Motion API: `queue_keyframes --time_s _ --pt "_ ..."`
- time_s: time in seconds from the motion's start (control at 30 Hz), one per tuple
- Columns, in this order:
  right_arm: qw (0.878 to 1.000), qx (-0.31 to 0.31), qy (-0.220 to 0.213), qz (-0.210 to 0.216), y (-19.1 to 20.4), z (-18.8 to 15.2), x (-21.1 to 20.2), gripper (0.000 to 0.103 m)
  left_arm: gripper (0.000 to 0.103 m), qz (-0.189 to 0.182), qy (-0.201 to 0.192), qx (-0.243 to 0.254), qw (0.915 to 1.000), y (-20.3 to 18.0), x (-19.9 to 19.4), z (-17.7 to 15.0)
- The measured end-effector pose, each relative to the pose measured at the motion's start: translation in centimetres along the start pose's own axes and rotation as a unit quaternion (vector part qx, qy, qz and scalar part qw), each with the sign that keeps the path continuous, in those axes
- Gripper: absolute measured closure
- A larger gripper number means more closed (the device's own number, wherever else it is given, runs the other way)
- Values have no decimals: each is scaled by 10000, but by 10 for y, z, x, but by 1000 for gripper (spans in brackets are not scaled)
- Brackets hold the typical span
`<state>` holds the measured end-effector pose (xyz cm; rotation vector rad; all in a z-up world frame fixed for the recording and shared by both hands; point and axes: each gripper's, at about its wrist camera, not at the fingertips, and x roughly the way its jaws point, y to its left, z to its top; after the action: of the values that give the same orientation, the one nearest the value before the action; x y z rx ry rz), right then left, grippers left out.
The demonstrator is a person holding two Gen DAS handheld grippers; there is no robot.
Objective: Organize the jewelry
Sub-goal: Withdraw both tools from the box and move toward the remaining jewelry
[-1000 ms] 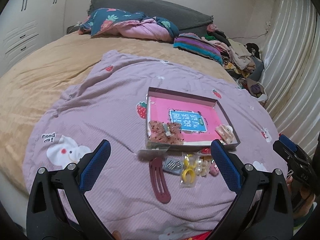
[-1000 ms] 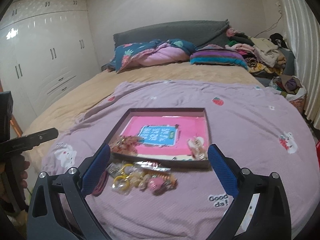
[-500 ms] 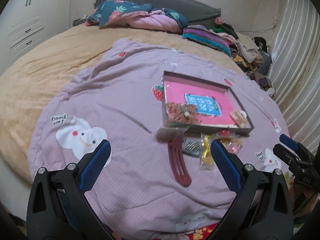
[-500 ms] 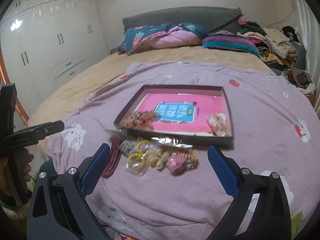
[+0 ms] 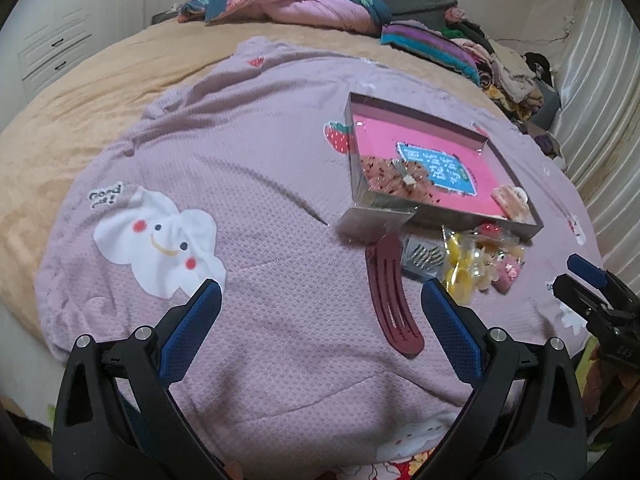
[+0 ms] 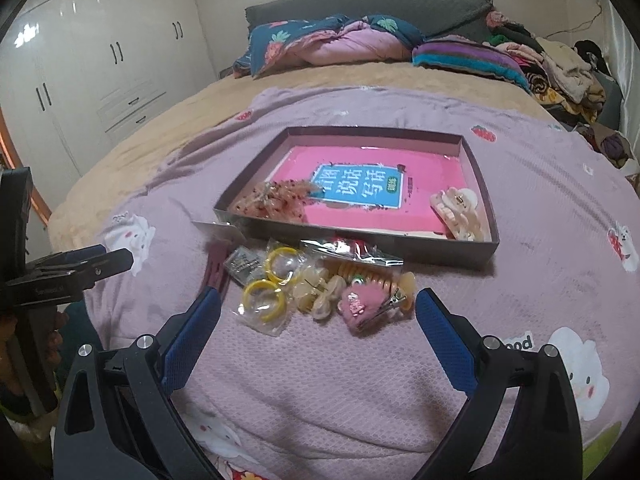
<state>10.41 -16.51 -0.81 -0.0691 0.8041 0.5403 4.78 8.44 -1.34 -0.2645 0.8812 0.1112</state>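
A shallow box (image 6: 478, 184) with a pink floor lies on the purple blanket (image 6: 320, 380); it also shows in the left wrist view (image 5: 508, 168). Inside are a speckled hair bow (image 6: 276, 202) and a beige claw clip (image 6: 458, 212). In front of it lies a heap: yellow rings in plastic (image 6: 270, 284), a pink clip (image 6: 360, 306), a bagged item (image 6: 352, 254), a dark red snap clip (image 5: 394, 300). My right gripper (image 6: 318, 316) is open, just short of the heap. My left gripper (image 5: 320, 308) is open, left of the heap.
Pillows and folded quilts (image 6: 328, 40) lie at the head of the bed. A pile of clothes (image 6: 560, 68) sits at the far right. White wardrobes (image 6: 100, 64) stand to the left. A curtain (image 5: 604, 92) hangs on the right.
Both grippers have drawn back and tilted down toward the heap; the box and heap now sit further right in the left wrist view. Both stay open. No item has moved.
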Motion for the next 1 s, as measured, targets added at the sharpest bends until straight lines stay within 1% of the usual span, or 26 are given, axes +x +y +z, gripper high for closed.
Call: queue_keyframes --time_s 0.23,0.6,1.0 --pt "9998 119 116 -88 -14 -1 16 6 10 -24 194 -30 9998 1 22 0" --pt "9993 181 176 -267 -31 11 37 6 10 -37 466 -148 9988 1 54 9" --pt "9974 469 259 -484 -56 20 47 6 10 -254 498 17 9984 -20 82 35"
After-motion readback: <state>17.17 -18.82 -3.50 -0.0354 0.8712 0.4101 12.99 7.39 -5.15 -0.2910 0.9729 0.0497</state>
